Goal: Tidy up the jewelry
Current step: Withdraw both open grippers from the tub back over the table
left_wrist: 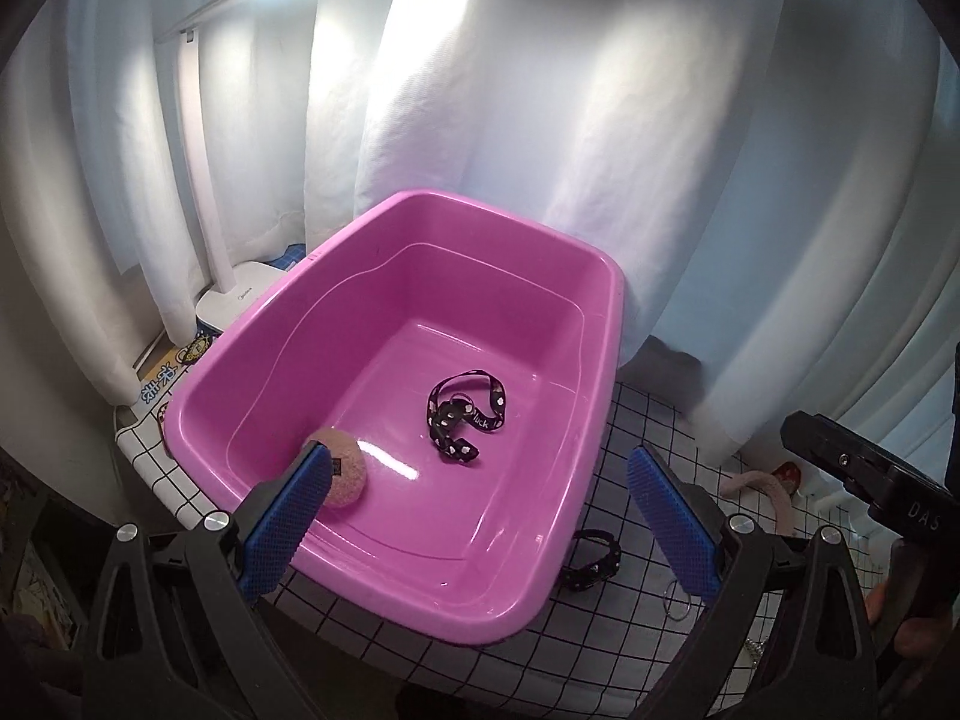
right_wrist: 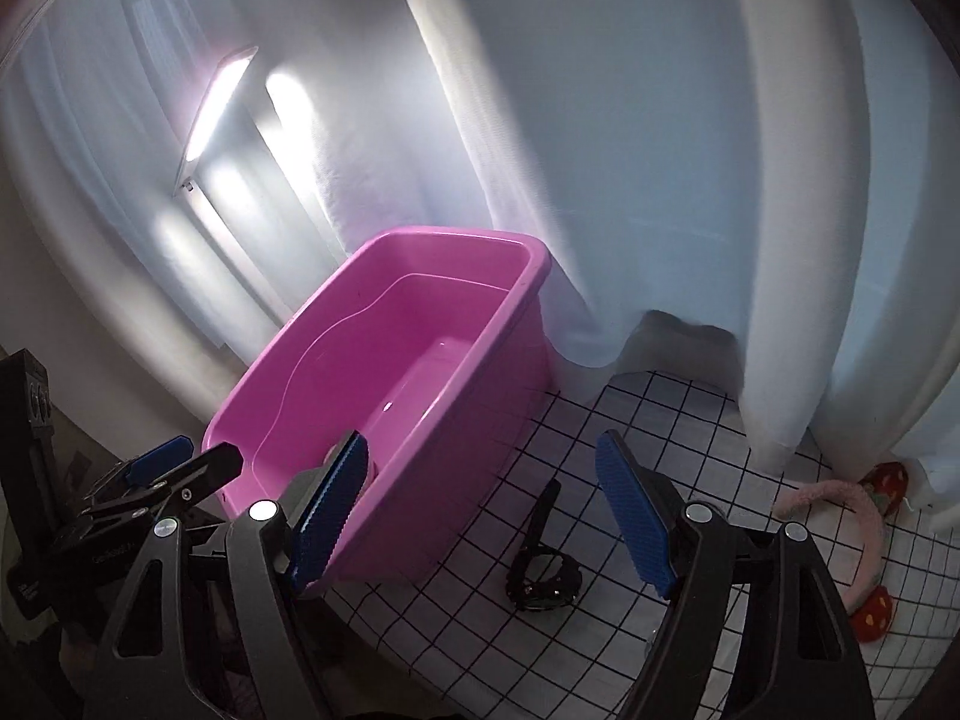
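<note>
Both grippers, left [left_wrist: 477, 495] and right [right_wrist: 483, 492], had jaws apart, holding nothing. Inside the pink basin [left_wrist: 600, 324] lay a black printed strap [left_wrist: 465, 414] and fuzzy scrunchie [left_wrist: 345, 468]; the studded black bracelet [right_wrist: 543, 579] and pink headband [right_wrist: 864, 534] beside the basin were left.

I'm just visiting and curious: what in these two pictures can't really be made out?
- Round pink puff in the pink tub: left view, partly behind a blue finger pad.
- Tub floor: right view, near wall hides most.
- Metal ring: left view, too small, partly behind the gripper.
- Pink headband: right view, partly behind the gripper.
</note>
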